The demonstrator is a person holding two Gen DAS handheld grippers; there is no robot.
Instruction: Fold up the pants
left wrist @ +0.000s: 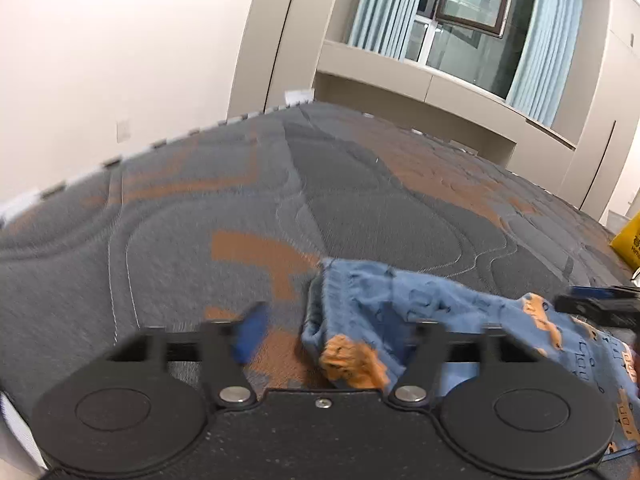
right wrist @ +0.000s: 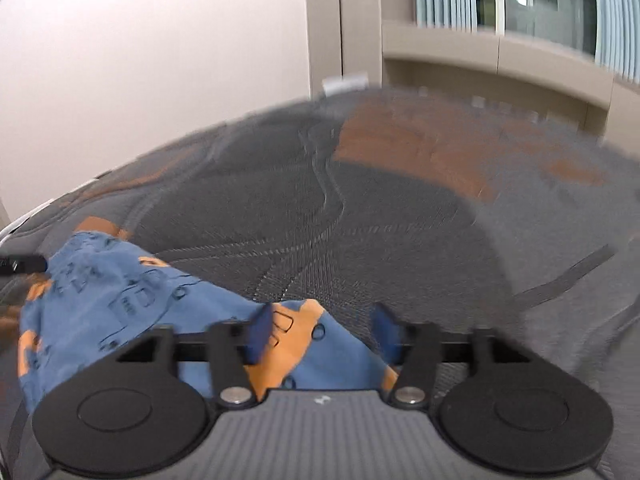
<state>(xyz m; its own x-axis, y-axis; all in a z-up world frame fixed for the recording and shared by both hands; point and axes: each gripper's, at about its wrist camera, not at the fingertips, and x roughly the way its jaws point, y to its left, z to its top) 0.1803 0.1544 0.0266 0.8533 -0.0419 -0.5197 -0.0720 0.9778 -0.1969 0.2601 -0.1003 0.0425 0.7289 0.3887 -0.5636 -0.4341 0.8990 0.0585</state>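
Small blue pants [left wrist: 432, 312] with orange and dark prints lie bunched on the grey and orange quilted mattress [left wrist: 280, 208]. In the left wrist view my left gripper [left wrist: 324, 332] is open, its jaws wide apart, with an orange-tipped end of the pants between them; the right finger is hidden behind cloth. In the right wrist view the pants [right wrist: 120, 304] lie at lower left. My right gripper [right wrist: 320, 332] is open, with an orange and blue edge of the pants lying between the blue pads [right wrist: 260, 330]. The right gripper also shows at the left view's right edge [left wrist: 596, 304].
The mattress stretches ahead to a white wall [left wrist: 120, 40], beige cabinets [left wrist: 280, 32] and a window with pale blue curtains [left wrist: 552, 40]. A yellow object [left wrist: 630, 240] sits at the mattress's right edge.
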